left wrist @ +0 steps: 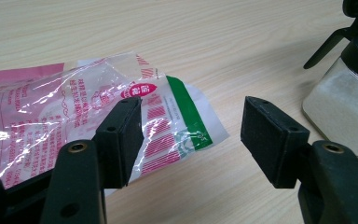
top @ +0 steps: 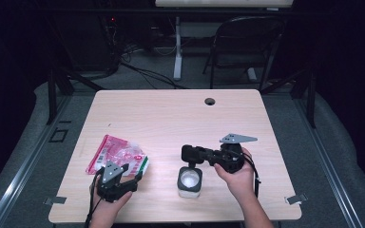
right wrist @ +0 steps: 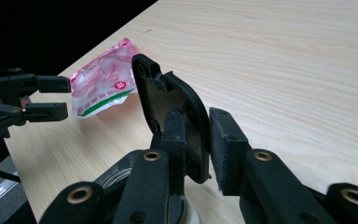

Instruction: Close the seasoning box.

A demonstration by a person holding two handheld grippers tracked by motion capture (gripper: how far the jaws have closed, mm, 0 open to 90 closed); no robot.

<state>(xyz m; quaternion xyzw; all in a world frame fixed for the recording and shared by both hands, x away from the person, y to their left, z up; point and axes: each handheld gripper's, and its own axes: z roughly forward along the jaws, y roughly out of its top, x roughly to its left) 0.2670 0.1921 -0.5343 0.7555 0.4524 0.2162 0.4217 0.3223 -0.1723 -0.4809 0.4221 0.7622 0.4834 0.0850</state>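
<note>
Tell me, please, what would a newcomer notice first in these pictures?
Probably the pink plastic bag near the table's front left, with the left claw open just before its green-edged corner. Next, the right claw, shut on the raised black lid of a white container at front centre.

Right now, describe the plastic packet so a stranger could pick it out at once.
Start at the wooden table, then go to its near left part, just ahead of the left gripper. The plastic packet lies flat there: crinkly, pink-printed with a green stripe, unlike the boxy white container beside it.
</note>
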